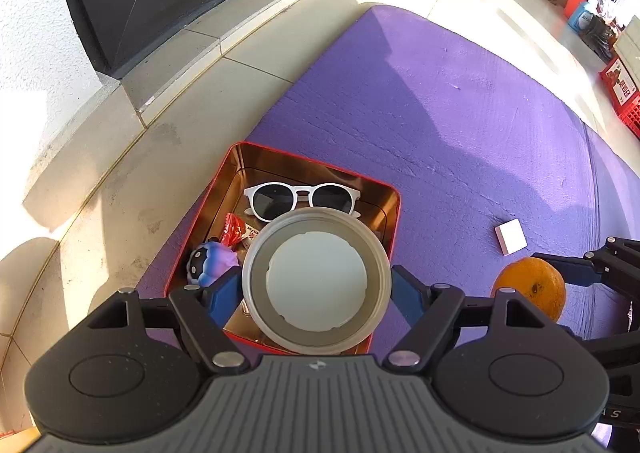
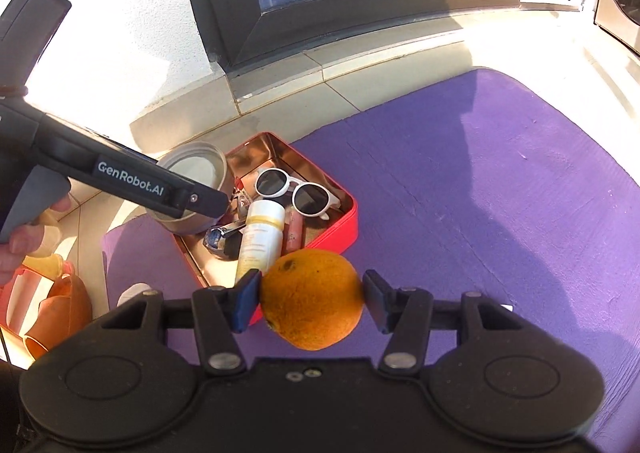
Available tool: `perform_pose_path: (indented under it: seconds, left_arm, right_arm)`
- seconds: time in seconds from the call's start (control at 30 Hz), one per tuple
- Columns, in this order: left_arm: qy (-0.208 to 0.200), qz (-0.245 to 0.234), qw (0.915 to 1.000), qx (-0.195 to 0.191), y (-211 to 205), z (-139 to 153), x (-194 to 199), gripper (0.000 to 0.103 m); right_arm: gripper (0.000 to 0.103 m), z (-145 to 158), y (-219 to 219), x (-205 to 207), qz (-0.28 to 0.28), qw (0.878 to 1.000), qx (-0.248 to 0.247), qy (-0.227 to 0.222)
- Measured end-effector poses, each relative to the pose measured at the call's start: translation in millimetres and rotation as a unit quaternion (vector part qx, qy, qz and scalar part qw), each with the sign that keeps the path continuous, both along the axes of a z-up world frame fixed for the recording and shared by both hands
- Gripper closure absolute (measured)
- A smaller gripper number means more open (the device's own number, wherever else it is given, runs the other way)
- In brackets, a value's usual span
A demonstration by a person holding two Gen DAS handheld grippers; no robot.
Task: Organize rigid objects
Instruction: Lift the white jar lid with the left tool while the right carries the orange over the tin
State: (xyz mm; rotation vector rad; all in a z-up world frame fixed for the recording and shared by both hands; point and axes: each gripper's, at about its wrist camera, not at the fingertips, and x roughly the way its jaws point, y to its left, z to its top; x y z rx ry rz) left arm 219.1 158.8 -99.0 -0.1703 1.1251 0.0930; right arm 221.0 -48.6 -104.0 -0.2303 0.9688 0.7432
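Holding one item apiece, both grippers hover over a purple mat (image 1: 460, 101) on the tiled floor, and the sorting looks partly done. At the left, the left gripper (image 1: 316, 285) has its jaws closed on a round grey tub (image 1: 316, 281) with a white disc in its middle, held above the near left end of the red tin (image 1: 236, 161). That single tin sits on the mat's left edge with its gold inside already well filled — one pair of white sunglasses (image 2: 298, 191) at the far side, one cream bottle (image 2: 260, 237), one pinkish tube (image 2: 294, 231) just beside it, one blue and purple toy (image 1: 212, 263), one red wrapper (image 1: 234, 233), and a small shiny blue thing too unclear to name. Right of the tin, near the camera, the right gripper (image 2: 310, 299) has its jaws clamped on one orange (image 2: 312, 299), carried clear of the mat and just outside the tin's near right corner. Farther right, one small white box (image 1: 511, 236) lies loose on the mat, well apart from the tin.

So, as I judge it, about six things are stowed and three remain — the tub, the orange and the white box.
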Motion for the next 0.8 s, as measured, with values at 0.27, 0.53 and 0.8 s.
perform_pose_path:
  seconds: [0.27,0.53,0.8]
  left_arm:
    - [0.001,0.017,0.9998,0.006,33.9,-15.9,-4.5,0.025]
    - [0.014,0.016,0.9997,0.011,50.0,-50.6,-5.2,0.025]
    - [0.013,0.006,0.9996,0.026,50.8,-71.4,2.9,0.025]
  right_arm:
    - [0.049,-7.8,33.6,27.0,0.006,1.000,0.000,0.000]
    - [0.049,-30.3,74.3,57.7,0.016,1.000,-0.017,-0.005]
    - [0.049,-62.4,104.4,78.5,0.012,0.999,-0.037,0.003]
